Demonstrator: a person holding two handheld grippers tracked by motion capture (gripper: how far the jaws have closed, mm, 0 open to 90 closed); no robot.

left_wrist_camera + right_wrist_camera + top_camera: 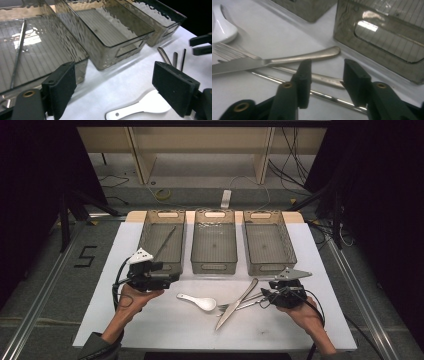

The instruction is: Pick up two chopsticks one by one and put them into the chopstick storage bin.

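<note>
Sorting cutlery into bins, seen at the moment of a pick. Nearest the person, the right gripper (266,299) sits low over the cutlery pile at the right of the white table mat (165,330). Its jaws stand partly apart with nothing pressed between the pads; in the right gripper view they straddle the fork handle (324,79) and a thin metal chopstick (329,98), which pass under the gap without visible contact. Both run crosswise to the jaws, so a straight closing would meet them across their narrow width. The knife (236,303) lies diagonally over the fork (240,301), its handle (312,55) just beyond the jaws and pointing toward the right bin (287,251); lifting the fork may drag it. The white spoon (197,301) lies apart at mid-mat, bowl toward the pile, between the two hands and somewhat nearer the left gripper (172,278). That gripper's jaws are wide open and empty, level with the near wall of the left bin (145,237). Farther off, this bin holds one chopstick (165,243) lying aslant; the middle bin (214,266) and the right one look empty. Bare mat lies ahead of the bins' near walls, giving the right hand an unobstructed short path forward
</note>
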